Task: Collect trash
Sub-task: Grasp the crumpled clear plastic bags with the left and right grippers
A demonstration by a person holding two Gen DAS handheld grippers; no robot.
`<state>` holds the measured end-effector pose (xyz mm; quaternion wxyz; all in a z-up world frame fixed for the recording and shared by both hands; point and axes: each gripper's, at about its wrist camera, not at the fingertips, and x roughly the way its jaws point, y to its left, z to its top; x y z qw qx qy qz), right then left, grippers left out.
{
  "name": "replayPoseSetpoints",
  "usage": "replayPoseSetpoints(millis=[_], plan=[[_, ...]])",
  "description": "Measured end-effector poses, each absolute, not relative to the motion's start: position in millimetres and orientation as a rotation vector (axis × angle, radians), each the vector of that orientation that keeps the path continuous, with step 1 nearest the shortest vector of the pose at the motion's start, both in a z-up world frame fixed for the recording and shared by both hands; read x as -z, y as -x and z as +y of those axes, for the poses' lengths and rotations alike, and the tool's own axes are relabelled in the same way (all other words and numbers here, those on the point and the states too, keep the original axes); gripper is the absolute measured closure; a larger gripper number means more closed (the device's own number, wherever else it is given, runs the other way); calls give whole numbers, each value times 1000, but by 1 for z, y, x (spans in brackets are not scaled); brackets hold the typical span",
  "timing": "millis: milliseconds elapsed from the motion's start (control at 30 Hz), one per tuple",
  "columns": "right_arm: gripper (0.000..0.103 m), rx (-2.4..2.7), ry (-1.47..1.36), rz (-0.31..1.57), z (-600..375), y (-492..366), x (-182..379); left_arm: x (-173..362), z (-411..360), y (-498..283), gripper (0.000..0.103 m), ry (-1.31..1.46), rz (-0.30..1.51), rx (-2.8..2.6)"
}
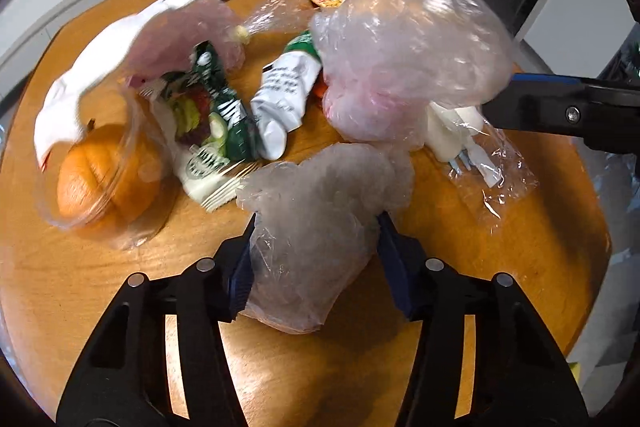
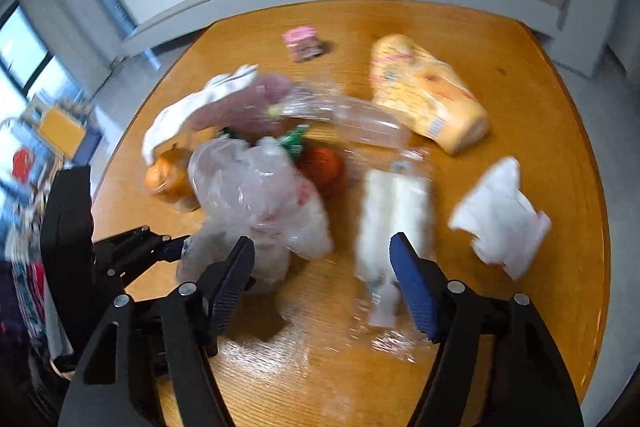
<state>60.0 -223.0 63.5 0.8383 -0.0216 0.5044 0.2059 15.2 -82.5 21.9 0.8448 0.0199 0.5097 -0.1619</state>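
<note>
My left gripper [image 1: 316,239] is grasping a clear bag [image 1: 320,211] over the table [image 1: 80,279].
The bag fills the gap between both blue pads. My right gripper [image 2: 322,259] is released, nothing pinched; a wrapped white cutlery pack [image 2: 394,215] lies just ahead of its right finger, the bag ahead-left. Beyond my left gripper sit an orange [image 1: 108,175], a green wrapper [image 1: 224,115] and a yellow package [image 2: 428,95].

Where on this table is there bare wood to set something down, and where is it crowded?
Bare: the near table edge below the grippers, and the far strip between the pink box and yellow bag. Crowded: the middle, from the orange and wrappers to the plastic bags.
</note>
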Motion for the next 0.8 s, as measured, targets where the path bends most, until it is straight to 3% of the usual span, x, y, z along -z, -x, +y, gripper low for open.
replayPoseSetpoints(millis=[167,200,233,333,500,800], plan=[[33,-477,198,1108,-169,-68,-47,-24,-63,0,49,-27,1087,339],[48,-463,221,1125,-162,-72,-41,-24,-61,3,49,-31,1088,338],[55,-452,233,1150,-157,-77,-33,-24,-60,5,49,-38,1087,335],[62,-432,220,1157,-155,-78,-30,-24,-55,12,49,-42,1087,326],[63,-443,135,1110,-176,-58,-54,-27,-43,15,49,-31,1064,306],[62,-345,9,966,-260,18,-113,-80,-78,45,49,-81,956,360]])
